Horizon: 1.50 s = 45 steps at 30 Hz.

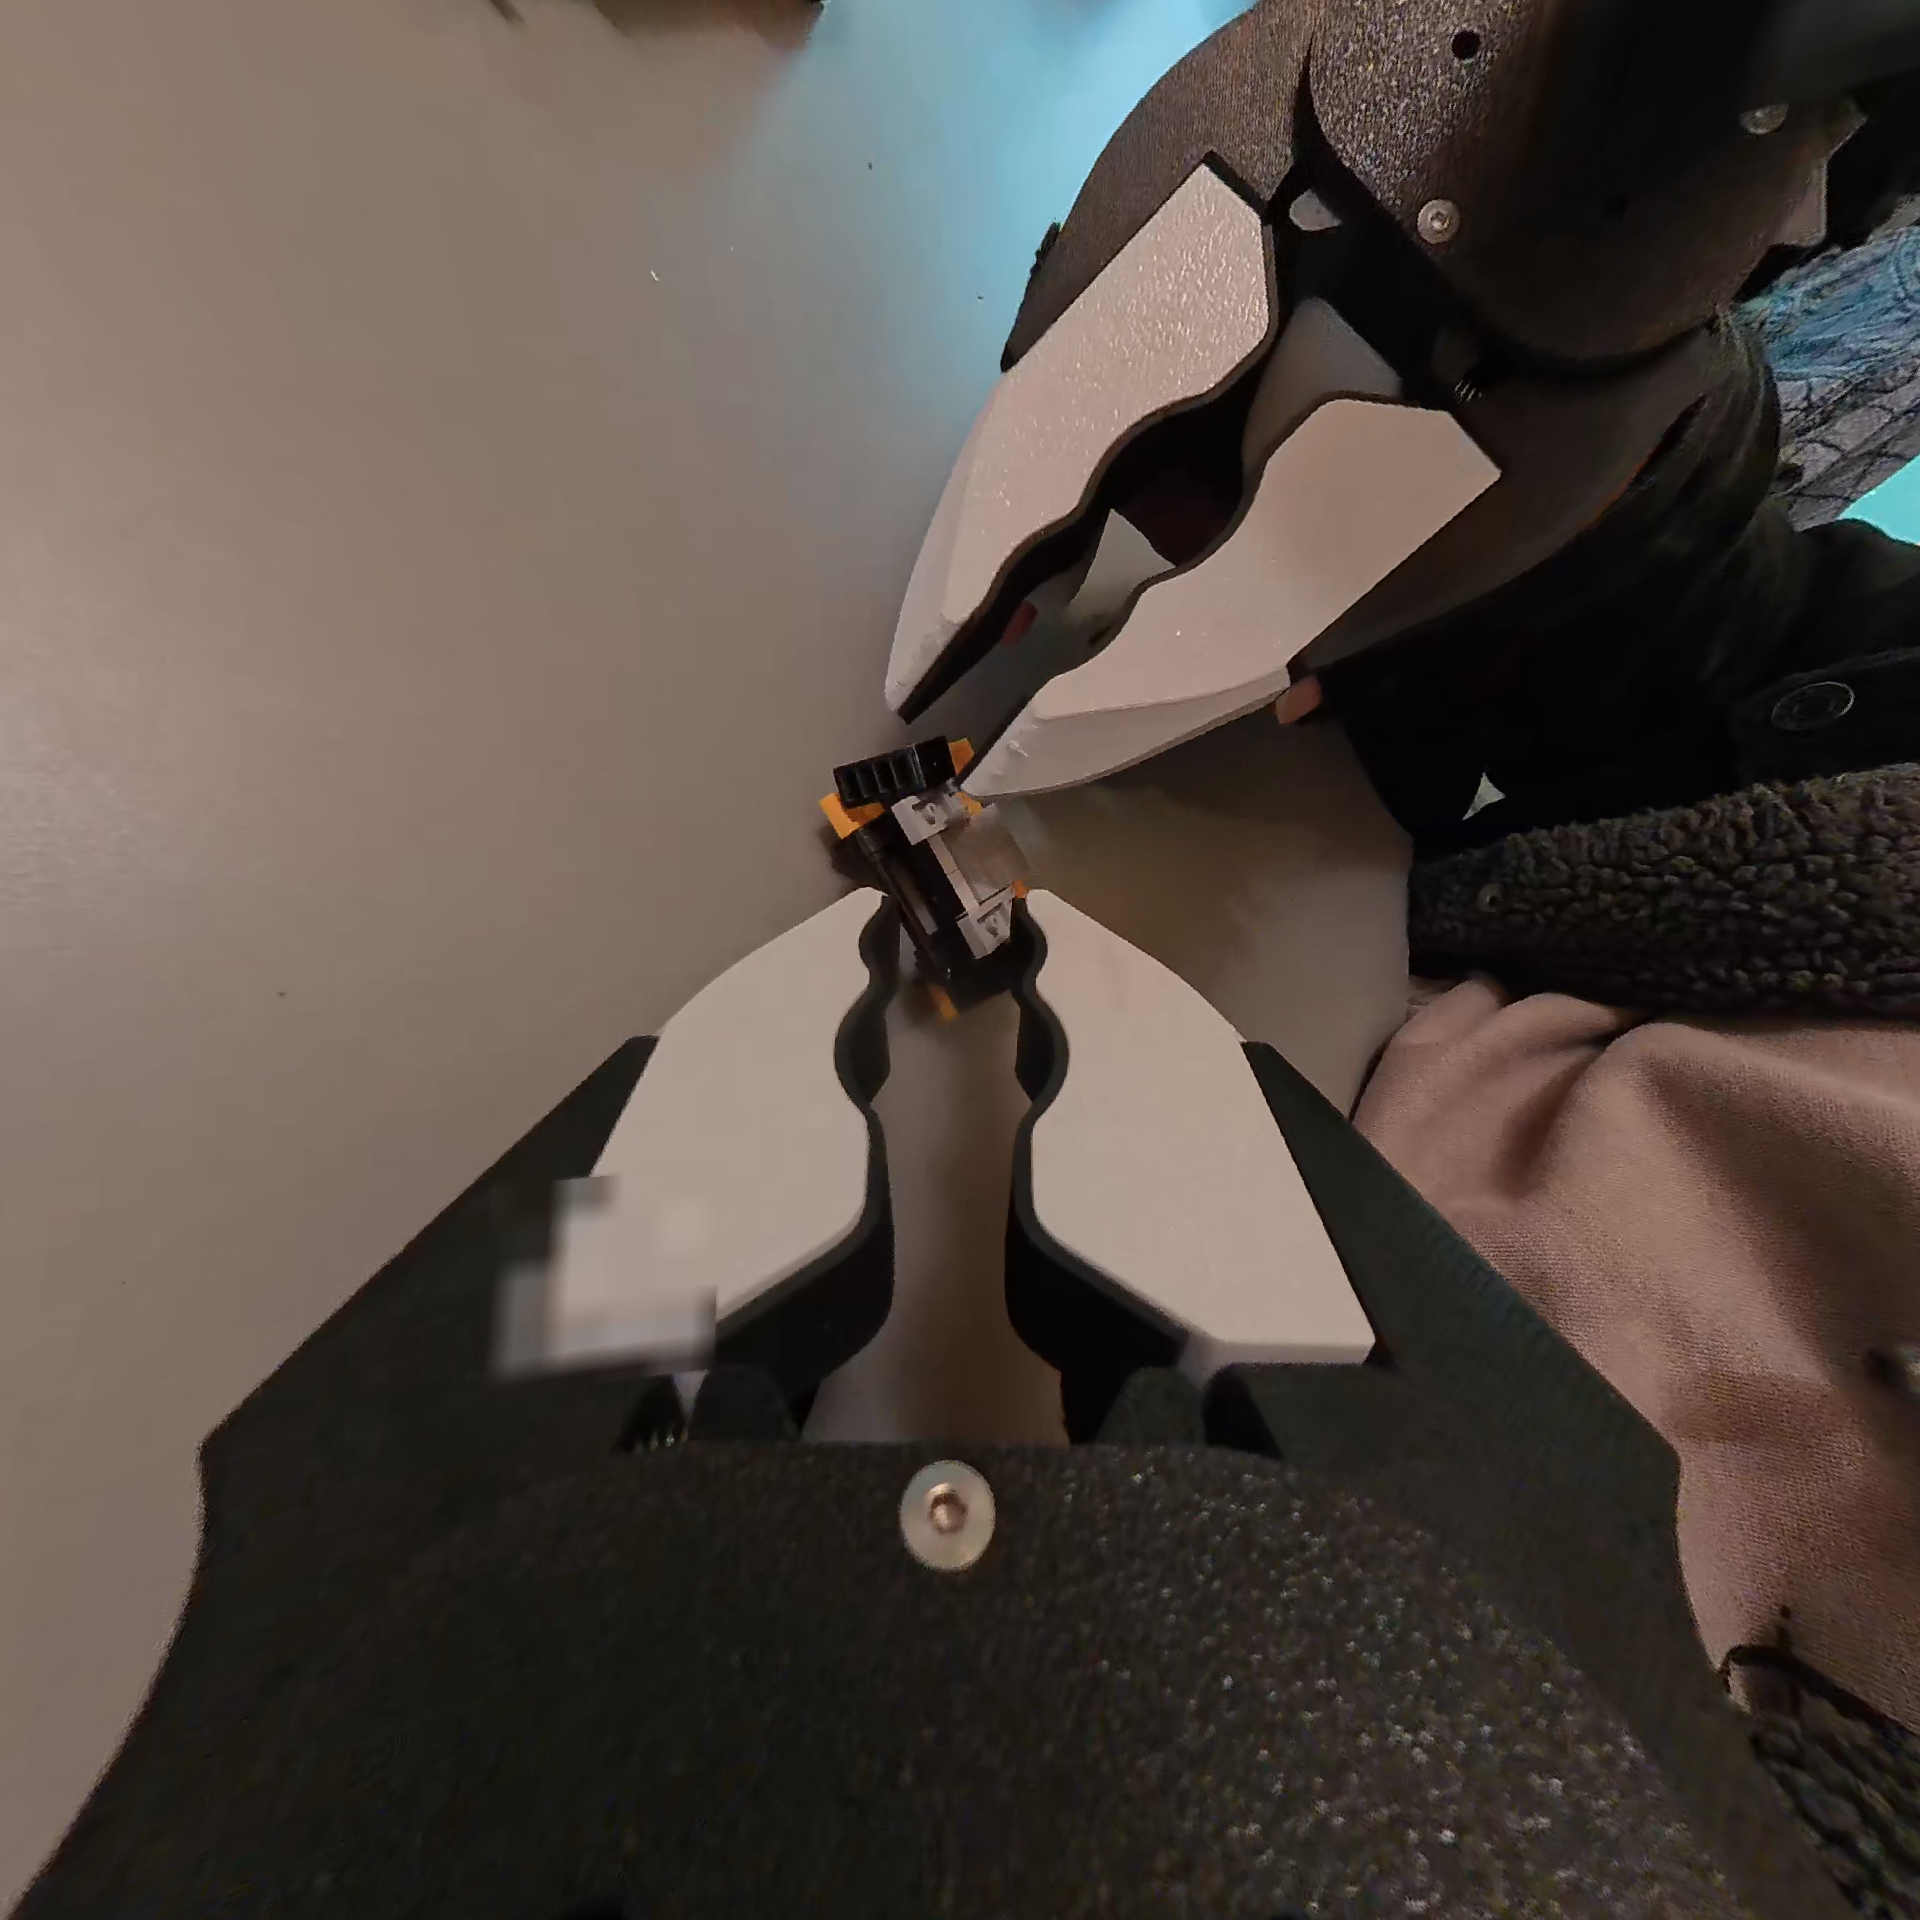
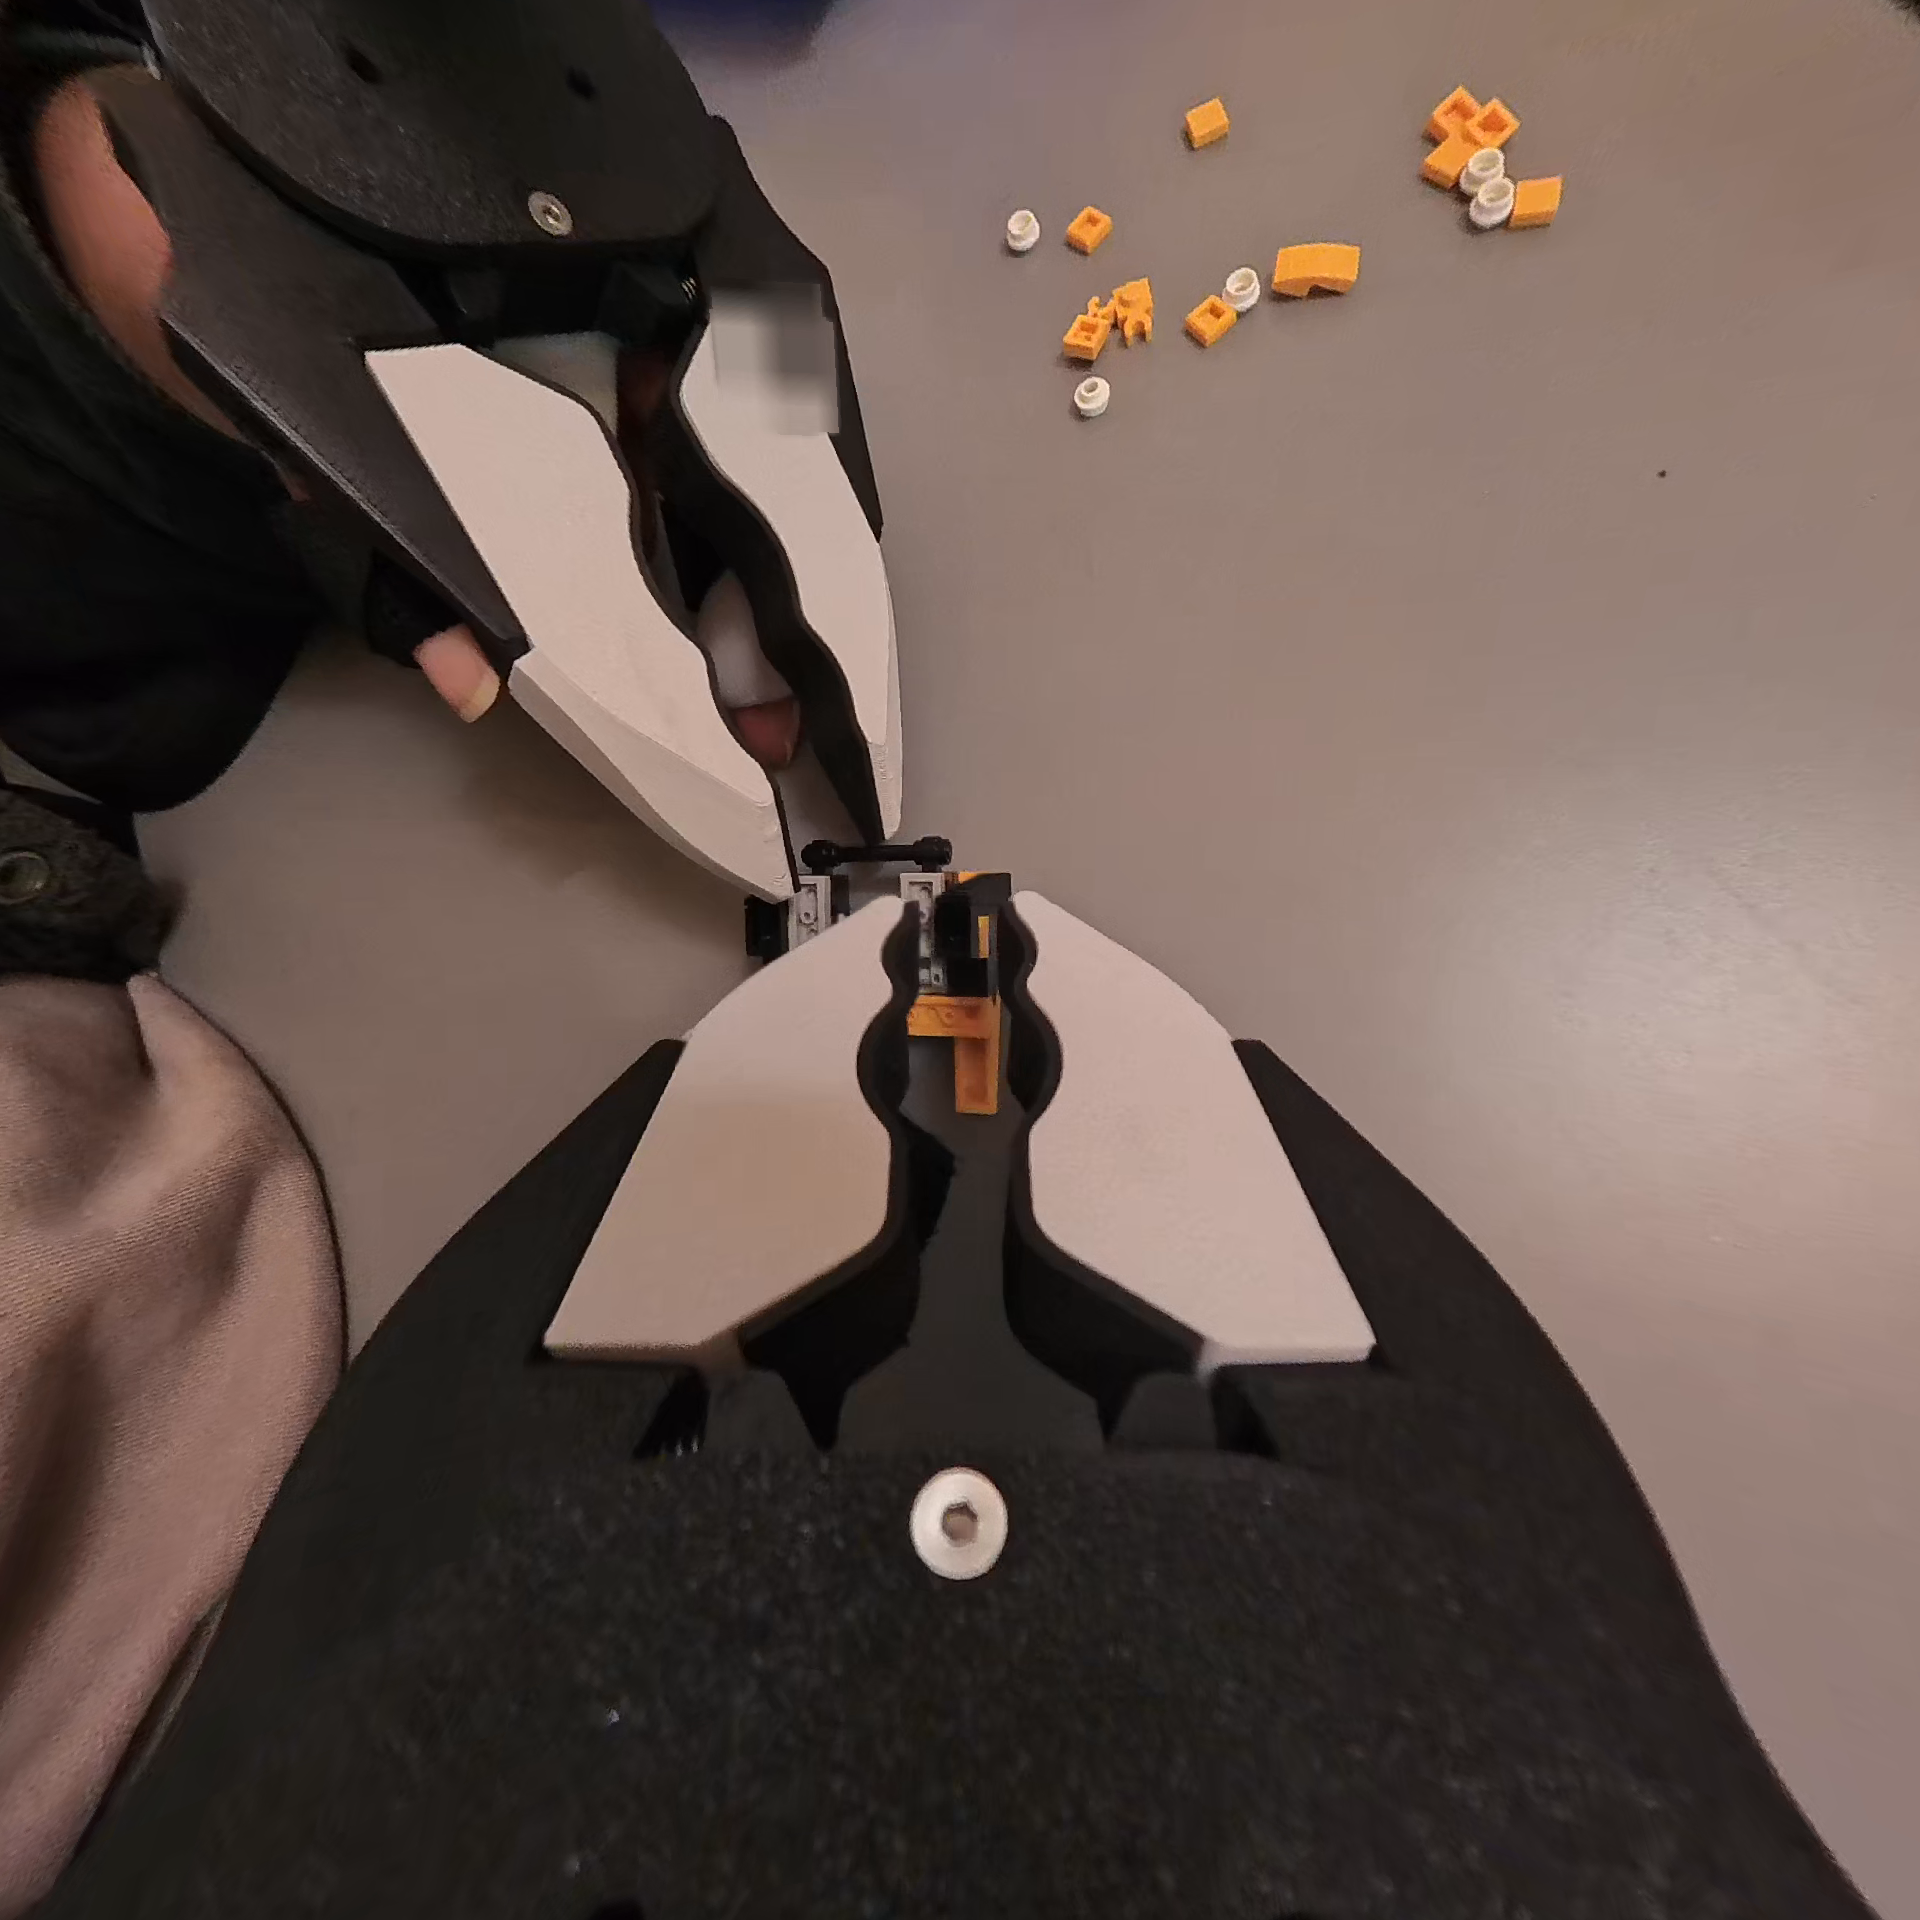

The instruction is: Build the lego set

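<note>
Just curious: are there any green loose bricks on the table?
No, the loose bricks scattered on the table are only orange and white.

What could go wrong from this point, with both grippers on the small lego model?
1. The left gripper and right gripper pinch the same small lego model from opposite ends; uneven pulling or twisting could snap it apart.
2. The thin black bar sits beside the left gripper's tips and might pop off.
3. The loose pieces on the table are small and could be knocked away.
</note>
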Tool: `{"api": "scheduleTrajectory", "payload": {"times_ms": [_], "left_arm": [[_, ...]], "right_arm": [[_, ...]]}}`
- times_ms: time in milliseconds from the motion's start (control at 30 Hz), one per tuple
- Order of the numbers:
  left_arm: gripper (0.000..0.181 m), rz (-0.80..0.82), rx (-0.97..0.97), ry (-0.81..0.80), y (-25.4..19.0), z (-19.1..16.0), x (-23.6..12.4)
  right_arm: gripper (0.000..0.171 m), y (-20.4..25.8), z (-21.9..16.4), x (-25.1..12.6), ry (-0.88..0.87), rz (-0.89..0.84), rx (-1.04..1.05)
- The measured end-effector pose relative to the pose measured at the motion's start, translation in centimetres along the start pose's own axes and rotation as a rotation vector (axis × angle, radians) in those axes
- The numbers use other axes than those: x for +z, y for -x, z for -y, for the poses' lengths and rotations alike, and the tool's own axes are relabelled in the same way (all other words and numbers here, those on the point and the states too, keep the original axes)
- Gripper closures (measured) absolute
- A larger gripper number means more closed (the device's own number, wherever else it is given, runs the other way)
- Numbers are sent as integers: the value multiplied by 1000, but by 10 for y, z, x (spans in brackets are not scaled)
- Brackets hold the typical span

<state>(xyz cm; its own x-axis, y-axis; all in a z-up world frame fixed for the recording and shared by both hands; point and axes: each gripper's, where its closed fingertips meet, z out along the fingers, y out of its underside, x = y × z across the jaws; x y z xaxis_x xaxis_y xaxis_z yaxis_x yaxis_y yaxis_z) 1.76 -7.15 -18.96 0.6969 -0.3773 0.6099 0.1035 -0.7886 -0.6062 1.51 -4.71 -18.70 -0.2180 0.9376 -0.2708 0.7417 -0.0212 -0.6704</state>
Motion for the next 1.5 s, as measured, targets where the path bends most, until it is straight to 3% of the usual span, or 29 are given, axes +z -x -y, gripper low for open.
{"api": "scheduleTrajectory", "payload": {"times_ms": [200,467,767,1000,1133,1500], "left_arm": [[162,-8,-4,-6,0,0,-1],[163,-16,-20,-16,2,1,-4],[162,-12,-31,-37,7,3,-8],[162,-22,-27,-32,4,2,-6],[160,-21,-25,-45,4,5,-9],[128,-54,-92,-209,-1,28,-9]], "right_arm": [[150,-3,-2,-15,-10,17,-73],[134,2,-21,-3,45,36,-153],[94,14,-30,12,124,-48,-255],[118,11,-26,16,111,-116,-272],[119,11,-25,15,95,-104,-323],[119,21,-6,3,8,-214,-610]]}}
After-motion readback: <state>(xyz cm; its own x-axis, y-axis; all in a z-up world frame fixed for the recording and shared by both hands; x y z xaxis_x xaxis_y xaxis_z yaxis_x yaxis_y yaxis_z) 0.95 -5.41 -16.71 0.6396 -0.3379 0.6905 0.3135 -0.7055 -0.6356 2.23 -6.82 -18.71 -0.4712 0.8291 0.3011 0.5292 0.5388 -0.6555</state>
